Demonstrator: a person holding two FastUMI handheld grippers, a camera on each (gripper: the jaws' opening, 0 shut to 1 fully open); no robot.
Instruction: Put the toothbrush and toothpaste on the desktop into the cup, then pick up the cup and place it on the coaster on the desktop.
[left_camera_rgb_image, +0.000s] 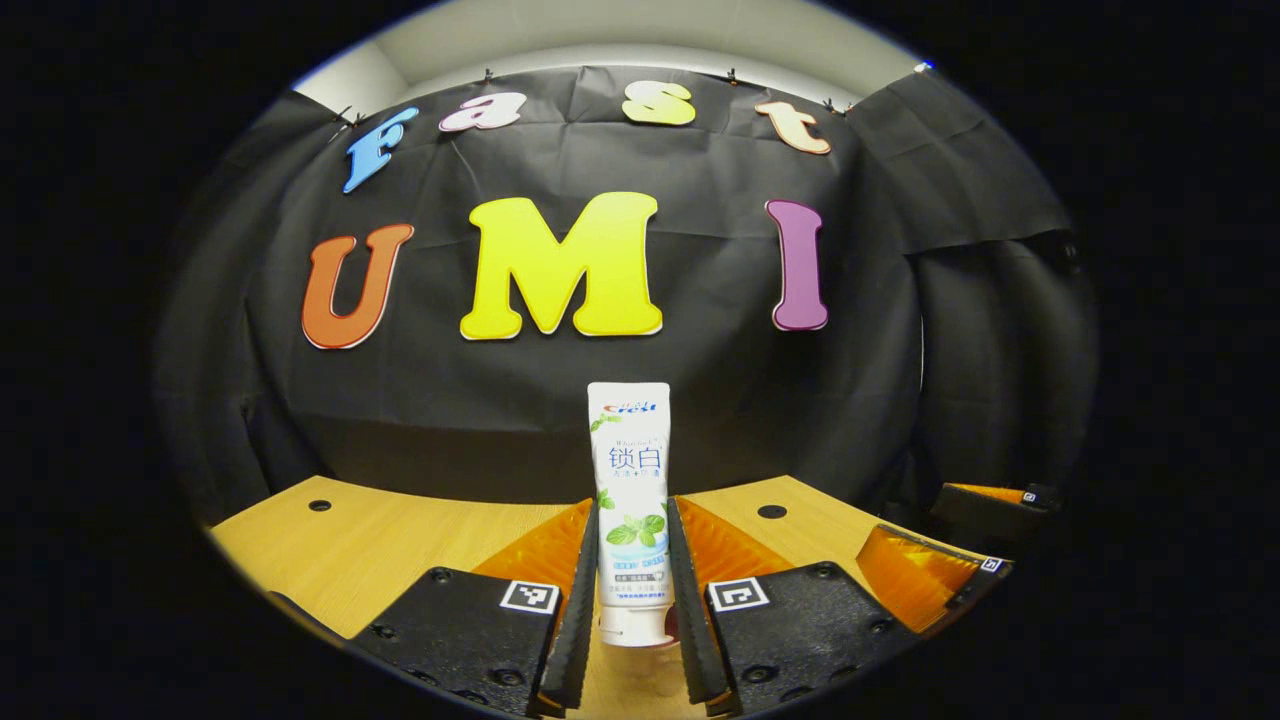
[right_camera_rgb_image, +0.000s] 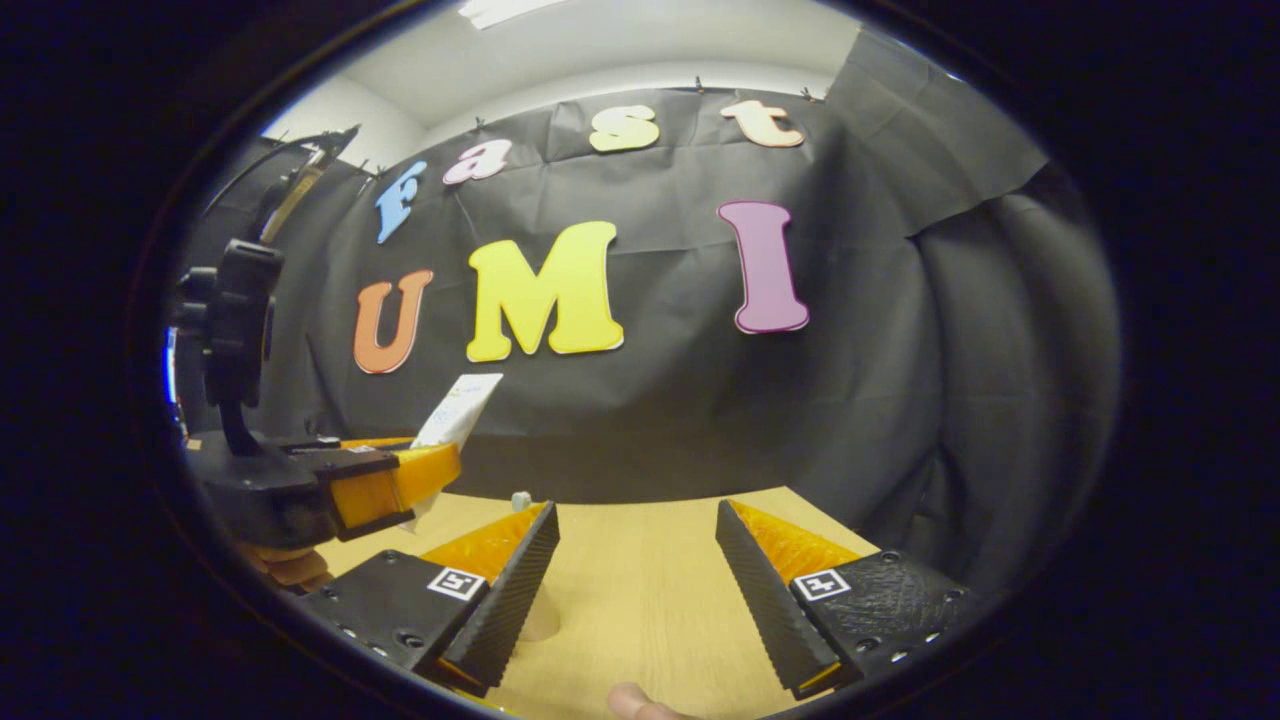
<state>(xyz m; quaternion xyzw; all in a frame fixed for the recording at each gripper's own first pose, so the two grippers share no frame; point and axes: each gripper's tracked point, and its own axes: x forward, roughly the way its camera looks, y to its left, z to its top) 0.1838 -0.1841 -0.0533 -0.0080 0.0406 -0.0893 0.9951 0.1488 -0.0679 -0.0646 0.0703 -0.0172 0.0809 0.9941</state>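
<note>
The left gripper (left_camera_rgb_image: 632, 590) is clamped on the toothpaste tube (left_camera_rgb_image: 630, 500), which stands upright between its fingers, cap down, above the wooden desktop (left_camera_rgb_image: 350, 550); to seat it, keep it vertical and lower it cap-first into the cup. The tube is white with green leaves. Farther right, the right gripper (right_camera_rgb_image: 635, 585) hangs spread and empty.

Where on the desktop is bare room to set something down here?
Bare wood lies between the open right gripper fingers, up to the wall. The near-left desktop is crowded: the left gripper holds the toothpaste there.
</note>
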